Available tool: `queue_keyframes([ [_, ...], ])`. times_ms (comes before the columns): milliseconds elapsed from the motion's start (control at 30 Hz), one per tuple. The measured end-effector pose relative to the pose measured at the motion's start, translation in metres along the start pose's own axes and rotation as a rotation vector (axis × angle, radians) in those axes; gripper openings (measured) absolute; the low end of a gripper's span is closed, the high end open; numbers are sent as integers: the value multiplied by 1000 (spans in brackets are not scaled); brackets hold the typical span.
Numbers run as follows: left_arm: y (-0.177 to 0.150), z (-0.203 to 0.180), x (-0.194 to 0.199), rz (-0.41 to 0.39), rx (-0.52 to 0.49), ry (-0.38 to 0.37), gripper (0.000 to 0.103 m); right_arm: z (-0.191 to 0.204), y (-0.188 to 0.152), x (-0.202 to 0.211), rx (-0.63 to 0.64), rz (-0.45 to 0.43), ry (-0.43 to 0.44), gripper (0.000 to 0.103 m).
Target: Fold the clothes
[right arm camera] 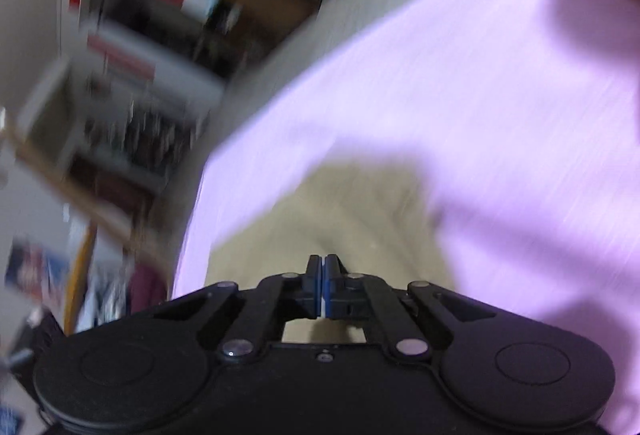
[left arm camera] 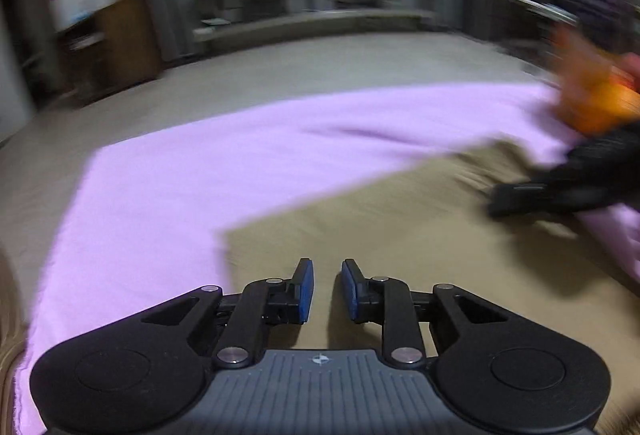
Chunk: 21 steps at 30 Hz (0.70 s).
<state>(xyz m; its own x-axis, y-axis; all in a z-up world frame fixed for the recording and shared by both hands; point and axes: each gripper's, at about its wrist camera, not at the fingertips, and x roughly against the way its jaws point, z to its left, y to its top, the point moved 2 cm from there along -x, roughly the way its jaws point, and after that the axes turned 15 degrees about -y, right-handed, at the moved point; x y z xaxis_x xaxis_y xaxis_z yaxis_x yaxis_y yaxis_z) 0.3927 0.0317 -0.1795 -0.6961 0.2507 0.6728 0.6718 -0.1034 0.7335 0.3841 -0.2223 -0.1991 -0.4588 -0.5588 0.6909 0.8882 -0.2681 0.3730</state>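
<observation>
A tan garment [left arm camera: 380,219] lies on a pink sheet [left arm camera: 168,171]. My left gripper [left arm camera: 326,289] hovers over its near part, open and empty, blue pads a small gap apart. In the left wrist view my right gripper [left arm camera: 560,187] is a blurred black shape at the garment's right edge. In the right wrist view the right gripper [right arm camera: 323,285] has its pads pressed together over the tan garment [right arm camera: 360,211]; a thin pale line shows between them, and I cannot tell whether it is cloth. The pink sheet [right arm camera: 460,107] surrounds the garment.
Both views are motion-blurred. Beyond the sheet is grey floor [left arm camera: 280,75], a brown cabinet [left arm camera: 124,39] at left and low shelves [left arm camera: 312,15] at the back. Shelving with boxes [right arm camera: 148,83] stands off the sheet's left edge. A blurred orange shape [left arm camera: 592,103] sits above the right gripper.
</observation>
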Motion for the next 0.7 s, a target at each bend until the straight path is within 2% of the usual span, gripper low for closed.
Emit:
queue_keyframes([
  [67, 5, 15, -5, -64, 80, 29, 18, -16, 10, 1, -56, -90, 3, 0],
  [133, 7, 17, -10, -95, 103, 113, 16, -32, 19, 1, -112, -180, 5, 0],
  [233, 8, 23, -8, -106, 127, 267, 28, -39, 9, 10, -158, -278, -41, 0],
  [300, 9, 36, 5, -81, 174, 343, 28, -45, 4, 21, -214, -299, -74, 0],
  [333, 8, 45, 17, -66, 193, 365, 28, -49, 2, 26, -247, -297, -79, 2],
  [367, 7, 53, 29, -50, 209, 379, 27, -48, 1, 38, -236, -301, -115, 15],
  [400, 7, 59, 41, -34, 221, 381, 28, -48, 0, 50, -224, -304, -150, 22],
  [467, 5, 68, 69, -3, 249, 366, 30, -33, -9, 75, -129, -320, -210, 25],
  [567, -1, 60, 116, 36, 285, 294, 32, -13, -29, 120, -45, -303, -199, 25],
  [700, -22, 22, 190, -13, 263, 163, 32, 15, -60, 186, 58, -305, -197, 25],
])
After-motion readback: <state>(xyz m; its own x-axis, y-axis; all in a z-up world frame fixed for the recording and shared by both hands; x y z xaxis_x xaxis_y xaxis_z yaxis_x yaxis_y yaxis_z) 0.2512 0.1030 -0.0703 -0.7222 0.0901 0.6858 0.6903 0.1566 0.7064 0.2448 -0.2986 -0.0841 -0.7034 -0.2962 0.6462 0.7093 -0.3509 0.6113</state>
